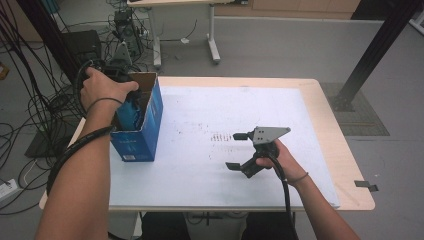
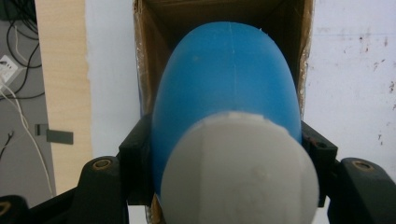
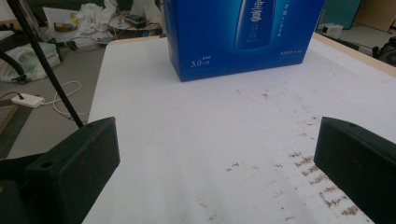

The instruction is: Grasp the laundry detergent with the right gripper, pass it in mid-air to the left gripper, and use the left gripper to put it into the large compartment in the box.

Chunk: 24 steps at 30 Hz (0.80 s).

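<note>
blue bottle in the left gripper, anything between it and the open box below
Nothing visible does. The left gripper is shut on the blue bottle, whose far end already points into the open top of the cardboard box, and the brown interior seen past it looks free.

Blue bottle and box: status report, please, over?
Left gripper shut on blue bottle, bottle partly inside open blue carton. Right gripper open, empty, over white mat. Nothing in the way.

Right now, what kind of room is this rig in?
Probably a lab or workshop set up for recording. A white-topped table stands on a grey floor, loose cables pile at its left, and a black frame post rises at the right. Another desk leg stands behind.
</note>
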Each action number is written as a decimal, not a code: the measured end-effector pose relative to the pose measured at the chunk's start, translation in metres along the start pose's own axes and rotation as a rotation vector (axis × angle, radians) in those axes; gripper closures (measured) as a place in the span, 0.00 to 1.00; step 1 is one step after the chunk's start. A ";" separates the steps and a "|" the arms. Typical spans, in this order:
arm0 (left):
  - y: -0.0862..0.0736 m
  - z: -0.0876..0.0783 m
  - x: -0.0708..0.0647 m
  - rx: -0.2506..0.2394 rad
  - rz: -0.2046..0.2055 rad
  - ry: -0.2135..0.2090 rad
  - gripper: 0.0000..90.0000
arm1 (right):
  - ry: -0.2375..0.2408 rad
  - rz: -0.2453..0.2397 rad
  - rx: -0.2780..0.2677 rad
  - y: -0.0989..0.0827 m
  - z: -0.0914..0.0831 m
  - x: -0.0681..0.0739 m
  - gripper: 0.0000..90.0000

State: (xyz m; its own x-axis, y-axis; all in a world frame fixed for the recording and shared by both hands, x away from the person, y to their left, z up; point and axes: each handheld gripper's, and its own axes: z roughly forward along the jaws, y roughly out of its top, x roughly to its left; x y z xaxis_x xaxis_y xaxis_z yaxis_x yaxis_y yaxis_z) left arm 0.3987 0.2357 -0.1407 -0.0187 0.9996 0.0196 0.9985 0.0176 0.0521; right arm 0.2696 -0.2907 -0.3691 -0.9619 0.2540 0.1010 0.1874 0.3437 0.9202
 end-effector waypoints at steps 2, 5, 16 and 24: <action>0.001 0.002 0.000 0.006 -0.003 -0.002 0.42 | 0.001 0.000 0.000 0.000 0.000 -0.001 0.00; -0.001 0.010 0.000 0.002 0.002 -0.001 0.42 | 0.010 0.002 -0.004 -0.002 0.000 -0.002 0.00; -0.001 0.022 -0.002 -0.001 0.005 0.002 0.42 | 0.010 0.009 0.003 -0.005 0.001 -0.001 0.00; -0.001 0.033 -0.001 0.008 0.001 -0.009 0.42 | 0.013 0.012 0.007 -0.006 0.002 -0.002 0.00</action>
State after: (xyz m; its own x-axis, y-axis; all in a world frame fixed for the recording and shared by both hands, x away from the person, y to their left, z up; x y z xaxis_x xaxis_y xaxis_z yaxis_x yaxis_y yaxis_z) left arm 0.3990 0.2358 -0.1736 -0.0170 0.9998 0.0112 0.9989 0.0165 0.0439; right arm 0.2706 -0.2913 -0.3756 -0.9620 0.2466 0.1170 0.2004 0.3472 0.9161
